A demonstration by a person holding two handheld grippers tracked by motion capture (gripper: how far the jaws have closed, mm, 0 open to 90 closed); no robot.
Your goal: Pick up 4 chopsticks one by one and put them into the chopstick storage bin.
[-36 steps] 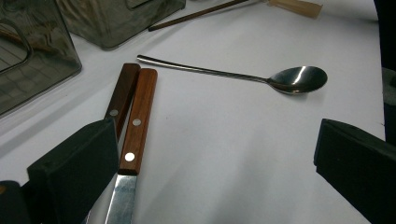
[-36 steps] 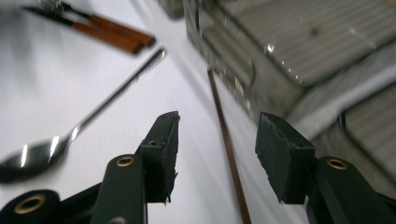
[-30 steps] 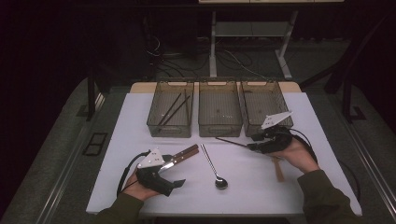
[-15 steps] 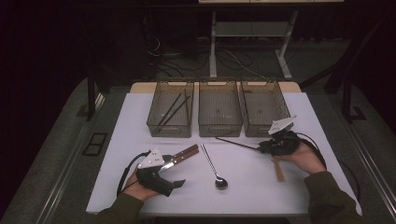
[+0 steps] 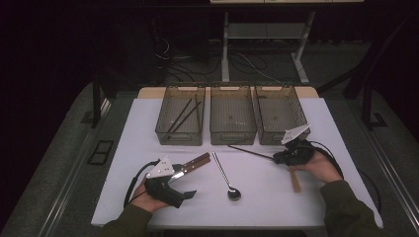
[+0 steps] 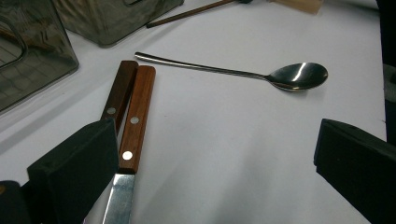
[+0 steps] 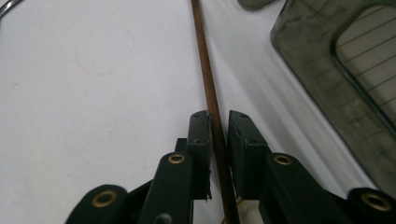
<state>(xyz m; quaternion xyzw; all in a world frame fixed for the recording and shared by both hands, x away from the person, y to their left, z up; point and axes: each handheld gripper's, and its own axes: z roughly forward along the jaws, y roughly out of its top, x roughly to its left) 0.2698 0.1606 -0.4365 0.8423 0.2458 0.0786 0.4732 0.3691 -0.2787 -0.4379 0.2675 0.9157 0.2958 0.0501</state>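
Chopstick point(image 7: 211, 93) sat between my right gripper point(image 7: 218, 135) jaws, at 3 o'clock on the table point(image 5: 148, 123).
Jaws looked pressed nearly together on it, but I figured it could roll out; my left gripper point(image 6: 210, 163) sat spread wide near the knives point(image 6: 133, 116).

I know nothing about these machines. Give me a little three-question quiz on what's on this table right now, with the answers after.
1. True or false: the spoon lies inside a bin.
2. Which bin holds sticks already? A) left bin B) middle bin C) right bin
3. Fill in: the right claw has its jaws around a thin brown ____.

Key:
1. False. It lies on the white table, between the two hands.
2. A.
3. Chopstick. Meanwhile the left claw stands wide open by two wooden-handled knives.
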